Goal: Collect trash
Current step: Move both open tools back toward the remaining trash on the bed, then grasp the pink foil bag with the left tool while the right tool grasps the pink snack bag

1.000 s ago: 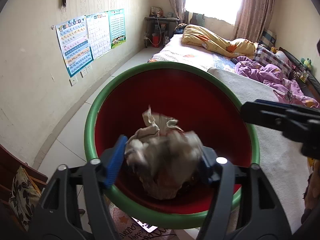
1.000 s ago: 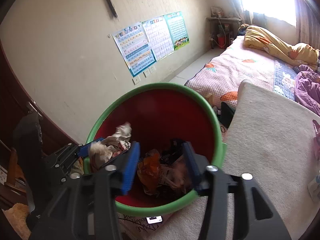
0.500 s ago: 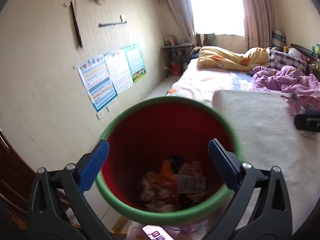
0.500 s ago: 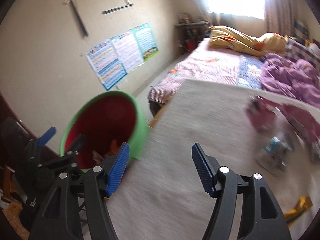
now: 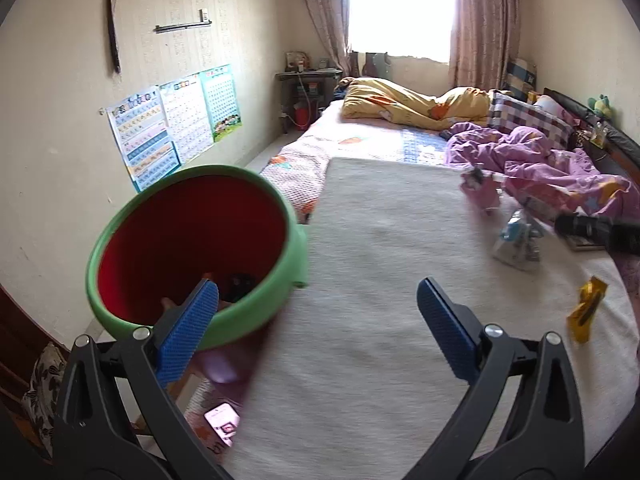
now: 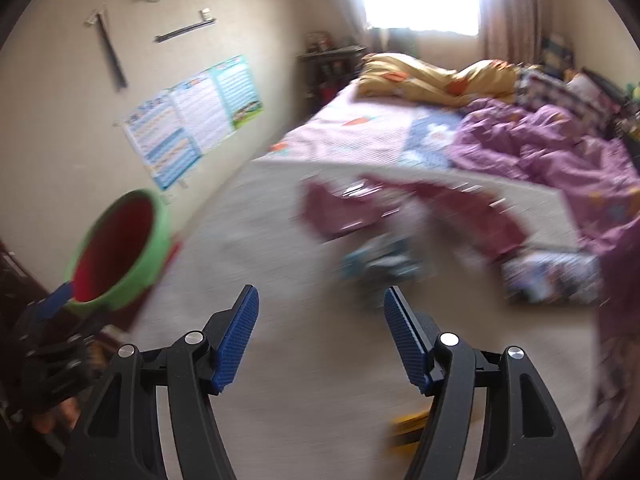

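The left gripper (image 5: 316, 320) stands wide and empty over the grey blanket (image 5: 380, 280), the red bin (image 5: 192, 240) beside it. The right gripper (image 6: 320, 336), also empty, is opening above blurred wrappers (image 6: 380, 260). A yellow wrapper (image 5: 586, 308) lies apart.
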Tool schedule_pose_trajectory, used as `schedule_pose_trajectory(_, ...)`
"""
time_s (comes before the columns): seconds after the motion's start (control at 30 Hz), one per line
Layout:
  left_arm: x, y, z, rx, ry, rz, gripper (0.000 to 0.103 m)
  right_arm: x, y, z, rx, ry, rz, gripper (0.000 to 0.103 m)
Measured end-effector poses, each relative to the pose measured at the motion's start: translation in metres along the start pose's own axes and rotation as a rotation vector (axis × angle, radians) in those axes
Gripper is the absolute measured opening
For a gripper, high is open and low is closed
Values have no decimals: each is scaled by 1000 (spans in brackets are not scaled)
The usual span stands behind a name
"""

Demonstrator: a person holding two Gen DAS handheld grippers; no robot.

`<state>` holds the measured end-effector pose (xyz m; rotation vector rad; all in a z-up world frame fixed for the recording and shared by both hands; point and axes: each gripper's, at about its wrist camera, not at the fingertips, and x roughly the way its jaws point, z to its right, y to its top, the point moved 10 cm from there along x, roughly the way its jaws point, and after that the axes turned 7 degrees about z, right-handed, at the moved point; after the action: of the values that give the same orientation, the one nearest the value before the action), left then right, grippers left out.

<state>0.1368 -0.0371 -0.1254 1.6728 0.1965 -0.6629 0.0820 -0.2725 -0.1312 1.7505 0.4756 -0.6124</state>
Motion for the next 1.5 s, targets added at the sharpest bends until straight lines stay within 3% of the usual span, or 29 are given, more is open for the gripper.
schedule_pose_trajectory(0.17, 2, -2, 25, 22, -13, -19, 98, 17, 34, 88, -35, -121, 0, 70)
schedule_pose_trajectory(0.3, 3, 0, 50, 42, -23, -19, 98, 55, 42, 130, -55, -95, -101, 70)
schedule_pose_trajectory(0.57, 20, 24, 94, 94, -53, -2, 98, 111, 24, 146, -103, 2, -286, 74)
schedule_pose_trajectory(0.63, 27, 30, 105, 109, -67, 4, 98, 116, 18, 137, -114, 47, -311, 69)
schedule_pose_trajectory(0.67, 31, 35, 112, 119, -78, 8, 98, 115, 20, 133, -118, 56, -302, 66)
schedule_pose_trajectory(0.73, 41, 44, 124, 132, -104, 14, 97, 113, 25, 128, -99, 78, -285, 51)
schedule_pose_trajectory(0.87, 68, 63, 151, 174, -145, 15, 97, 91, 34, 120, 5, 142, -203, 49)
schedule_pose_trajectory(1.03, 113, 78, 181, 211, -202, -40, 97, 49, 35, 118, 119, 103, -66, 49)
schedule_pose_trajectory(1.13, 138, 74, 196, 242, -225, -89, 97, 29, 27, 123, 210, 70, -5, 50)
schedule_pose_trajectory(1.3, 178, 54, 210, 270, -237, -189, 97, 10, 11, 112, 288, 98, 14, 51)
schedule_pose_trajectory(1.4, 191, 44, 213, 283, -241, -226, 88, 8, 5, 104, 304, 122, -3, 51)
schedule_pose_trajectory(1.47, 196, 38, 212, 287, -238, -248, 72, 10, 3, 98, 298, 134, -14, 51)
schedule_pose_trajectory(1.5, 198, 35, 210, 283, -239, -255, 68, 10, 3, 95, 297, 141, -16, 51)
